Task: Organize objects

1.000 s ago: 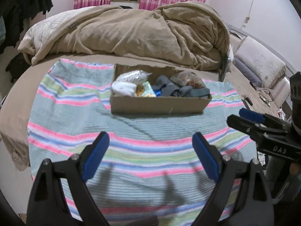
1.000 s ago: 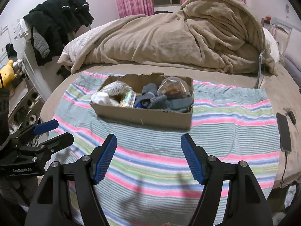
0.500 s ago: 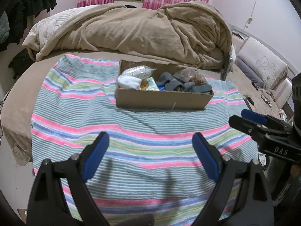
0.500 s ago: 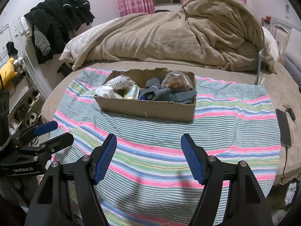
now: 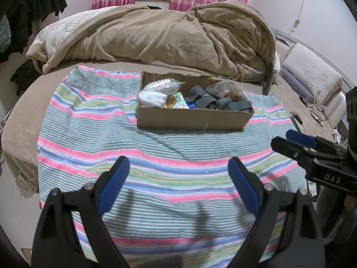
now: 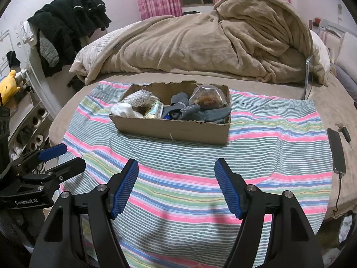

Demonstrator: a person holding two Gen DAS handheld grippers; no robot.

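Observation:
A low cardboard box [image 5: 191, 118] [image 6: 171, 129] sits on a striped towel [image 5: 156, 163] [image 6: 267, 145] on the bed. It holds a white sock [image 5: 151, 99] [image 6: 122, 109], a bag of white beads [image 5: 160, 84] [image 6: 138, 97], grey socks [image 5: 209, 102] [image 6: 200, 111], a clear bag of brown snacks [image 5: 227, 91] [image 6: 207, 97] and a green packet [image 5: 178, 101] [image 6: 155, 111]. My left gripper [image 5: 178, 178] is open and empty, well short of the box. My right gripper [image 6: 176, 183] is open and empty too. Each also shows in the other's view, the right [image 5: 299, 143] and the left [image 6: 60, 158].
A heaped tan blanket [image 5: 167, 38] [image 6: 212, 44] lies behind the box. A phone on a cable [image 6: 337, 149] lies right of the towel. Dark clothes [image 6: 67, 29] hang at the left, with shelves and a yellow plush toy [image 6: 7, 84]. Pillows [image 5: 312, 82] sit at the right.
Both grippers have pulled back and risen a little, so the box looks farther and more of the towel shows. Both stay open and empty.

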